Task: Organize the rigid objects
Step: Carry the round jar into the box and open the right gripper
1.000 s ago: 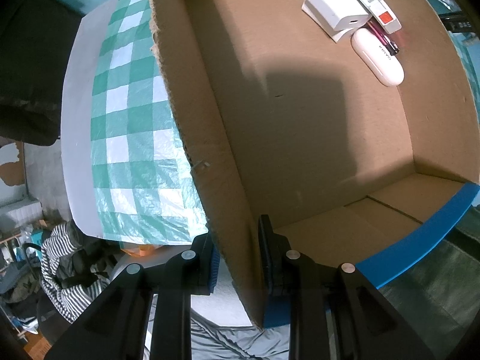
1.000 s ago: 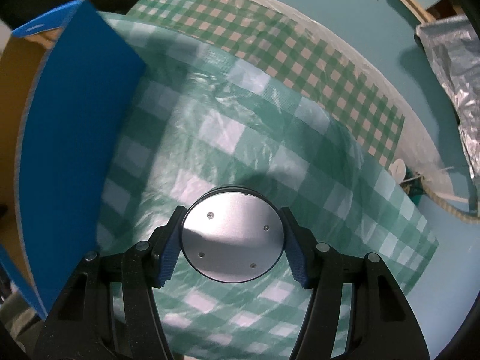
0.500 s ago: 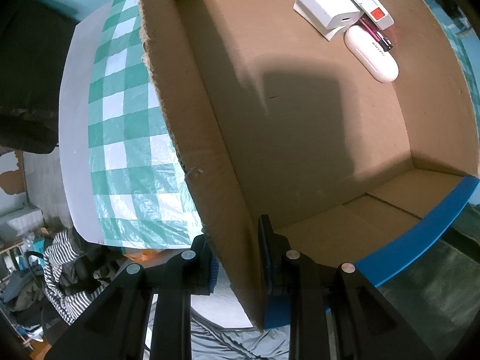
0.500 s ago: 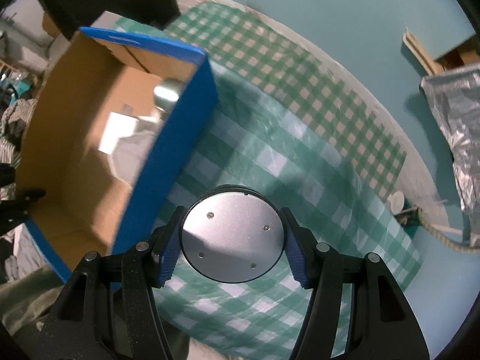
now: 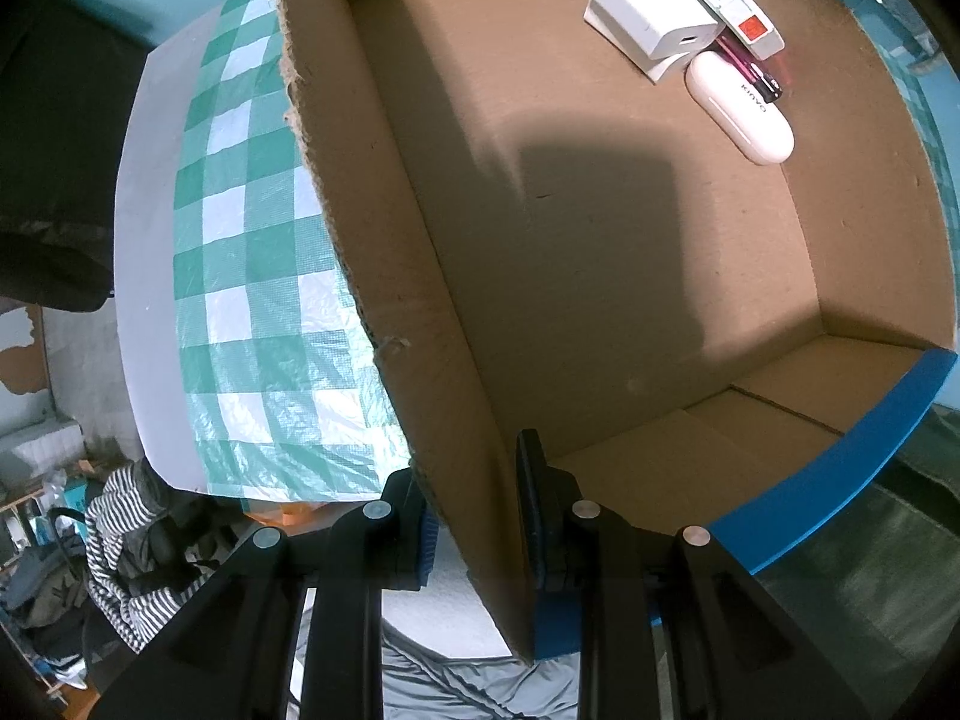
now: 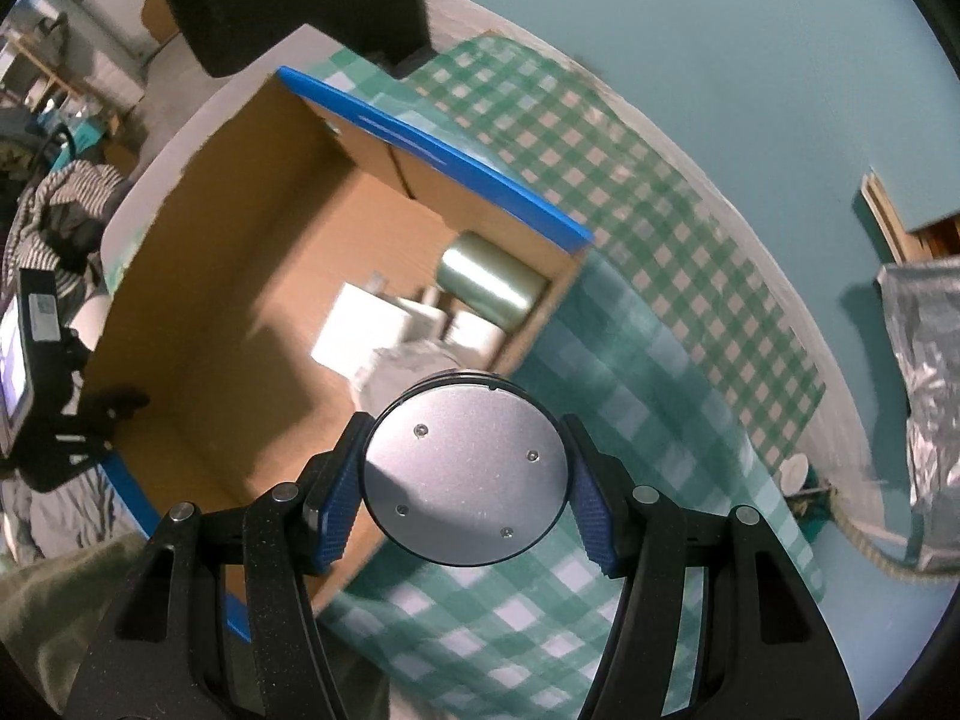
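Observation:
My left gripper [image 5: 474, 510] is shut on the near side wall of a cardboard box [image 5: 384, 276] with blue outer faces. Inside the box, at its far end, lie a white charger block [image 5: 651, 24], a white oval case [image 5: 741, 108], a white remote with a red label [image 5: 735, 15] and a dark pink pen [image 5: 750, 69]. My right gripper [image 6: 465, 483] is shut on a round silver metal disc [image 6: 465, 468], held in the air over the box's near right wall [image 6: 438, 462]. The left gripper shows at the left edge of the right wrist view [image 6: 72, 420].
The box [image 6: 252, 312] sits on a green and white checked cloth [image 6: 648, 324] over a round table. A shiny roll [image 6: 489, 285] lies in the box's far corner. Crumpled foil [image 6: 924, 360] and a rope [image 6: 864, 546] are at the right. Clothes [image 5: 126, 534] lie below the table's edge.
My right gripper has carried the disc up and left, from above the cloth to above the box's wall. The left gripper keeps its hold on the box wall.

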A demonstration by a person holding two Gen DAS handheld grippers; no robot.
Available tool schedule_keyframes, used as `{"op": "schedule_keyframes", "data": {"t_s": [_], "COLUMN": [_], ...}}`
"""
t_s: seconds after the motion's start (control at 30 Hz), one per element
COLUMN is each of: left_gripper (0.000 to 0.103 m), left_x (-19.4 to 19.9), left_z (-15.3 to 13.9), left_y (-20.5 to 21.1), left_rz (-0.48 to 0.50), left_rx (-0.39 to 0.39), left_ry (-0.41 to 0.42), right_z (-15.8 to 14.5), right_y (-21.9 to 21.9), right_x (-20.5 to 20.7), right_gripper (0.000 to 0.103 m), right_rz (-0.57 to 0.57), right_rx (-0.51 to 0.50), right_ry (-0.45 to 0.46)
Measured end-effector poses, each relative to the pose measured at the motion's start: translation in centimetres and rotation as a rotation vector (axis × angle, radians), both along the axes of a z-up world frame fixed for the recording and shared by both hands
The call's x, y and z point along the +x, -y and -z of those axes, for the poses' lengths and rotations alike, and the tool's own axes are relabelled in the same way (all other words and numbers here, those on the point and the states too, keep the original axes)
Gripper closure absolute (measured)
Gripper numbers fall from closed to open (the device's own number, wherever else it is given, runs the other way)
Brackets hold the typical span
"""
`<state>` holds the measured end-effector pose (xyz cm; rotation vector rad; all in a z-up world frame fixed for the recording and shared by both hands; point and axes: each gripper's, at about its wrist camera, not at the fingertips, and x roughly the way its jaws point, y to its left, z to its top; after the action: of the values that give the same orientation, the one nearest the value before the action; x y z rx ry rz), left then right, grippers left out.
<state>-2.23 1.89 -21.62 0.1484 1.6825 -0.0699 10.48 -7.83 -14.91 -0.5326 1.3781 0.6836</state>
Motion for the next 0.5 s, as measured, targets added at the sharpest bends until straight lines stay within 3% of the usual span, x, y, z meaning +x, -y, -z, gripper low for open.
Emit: {"op": "schedule_keyframes", "data": {"t_s": [0.5], "left_gripper": [0.08], "left_x": [0.1], "left_z": [0.2], "left_y": [0.1], "left_rz": [-0.002], "left_rx": [-0.004], "left_ry": [-0.001], "right_z": [2.8], "right_y": [-5.2], "right_x": [-0.1], "right_gripper": [0.041], "right_rz": [-0.088], "right_rx": [-0.063], "right_ry": [-0.013]}}
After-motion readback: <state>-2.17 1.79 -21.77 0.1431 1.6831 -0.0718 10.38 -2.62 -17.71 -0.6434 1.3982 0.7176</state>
